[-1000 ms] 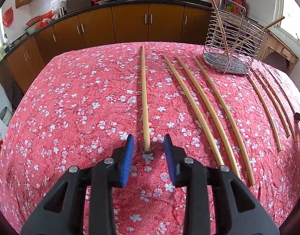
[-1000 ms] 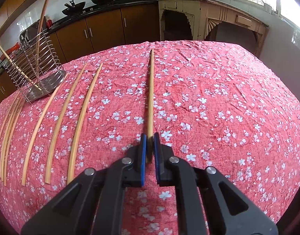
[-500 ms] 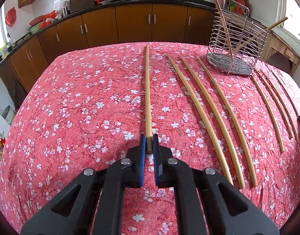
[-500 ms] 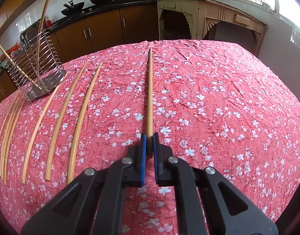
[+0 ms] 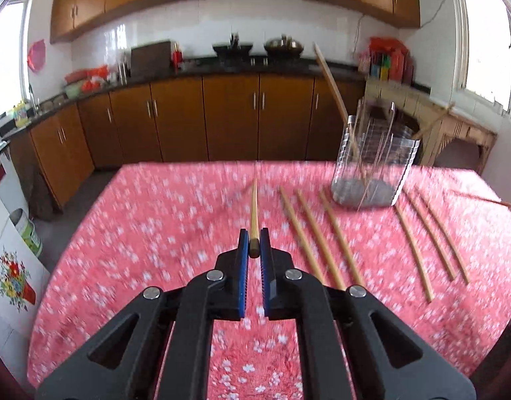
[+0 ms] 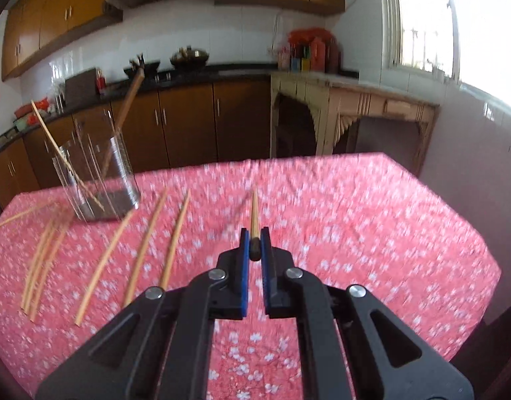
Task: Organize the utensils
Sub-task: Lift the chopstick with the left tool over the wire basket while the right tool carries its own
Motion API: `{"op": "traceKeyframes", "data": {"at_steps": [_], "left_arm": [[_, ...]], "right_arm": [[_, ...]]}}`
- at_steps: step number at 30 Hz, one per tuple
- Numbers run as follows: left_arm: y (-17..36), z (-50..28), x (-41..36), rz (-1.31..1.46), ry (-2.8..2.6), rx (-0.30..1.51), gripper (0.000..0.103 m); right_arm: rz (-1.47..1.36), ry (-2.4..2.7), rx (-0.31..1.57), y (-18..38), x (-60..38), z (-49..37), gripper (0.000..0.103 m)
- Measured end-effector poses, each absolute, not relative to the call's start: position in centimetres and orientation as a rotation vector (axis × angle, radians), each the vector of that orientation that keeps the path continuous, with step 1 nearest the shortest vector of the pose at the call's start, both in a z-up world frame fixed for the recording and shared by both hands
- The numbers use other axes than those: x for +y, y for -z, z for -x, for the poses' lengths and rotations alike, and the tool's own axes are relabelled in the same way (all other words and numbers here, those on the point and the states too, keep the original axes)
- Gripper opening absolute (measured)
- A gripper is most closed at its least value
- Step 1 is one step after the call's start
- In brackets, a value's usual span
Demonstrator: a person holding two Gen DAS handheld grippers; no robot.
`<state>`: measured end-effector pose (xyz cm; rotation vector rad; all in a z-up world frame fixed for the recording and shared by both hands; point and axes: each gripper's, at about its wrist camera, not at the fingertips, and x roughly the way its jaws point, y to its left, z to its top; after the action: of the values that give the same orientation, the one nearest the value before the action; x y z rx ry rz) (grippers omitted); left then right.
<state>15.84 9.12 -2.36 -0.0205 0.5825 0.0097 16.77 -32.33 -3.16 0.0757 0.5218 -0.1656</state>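
The left gripper (image 5: 254,246) pinches one chopstick (image 5: 254,206) at its butt end, and the right gripper (image 6: 254,246) pinches another chopstick (image 6: 254,211) likewise, both lifted off the tabletop (image 5: 149,220). To do this well, carry each tip-down toward the wire holder (image 5: 375,163), clear of the loose chopsticks (image 5: 325,233) lying beside it.

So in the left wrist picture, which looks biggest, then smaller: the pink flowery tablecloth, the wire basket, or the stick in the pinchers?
1. Tablecloth
2. Wire basket
3. Held chopstick, though it points away from the camera, so it looks shorter than it is.
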Motion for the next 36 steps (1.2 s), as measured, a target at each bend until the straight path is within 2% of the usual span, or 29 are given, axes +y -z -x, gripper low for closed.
{"op": "traceKeyframes", "data": {"at_steps": [5,11,28,36], "left_arm": [[-2.3,-16.6,9.8,0.045,-0.038,0.470,0.007],[-5.4,-18.1,10.3,0.063,-0.069,0.408,0.007],[-7.9,-17.2,9.1,0.057,-0.046,0.353,0.007],[-11.9,-16.9,6.9,0.088,0.033,0.304,0.007]], "right_arm": [[-0.081,0.165,0.448,-0.2,-32.8,-17.3,0.007],[-0.105,0.159,0.386,-3.5,-33.3,-18.7,0.007],[-0.179,0.018,0.352,-8.4,-32.6,-17.6,0.007],[-0.235,-0.136,0.300,-13.9,-31.0,-16.1,0.007]]}}
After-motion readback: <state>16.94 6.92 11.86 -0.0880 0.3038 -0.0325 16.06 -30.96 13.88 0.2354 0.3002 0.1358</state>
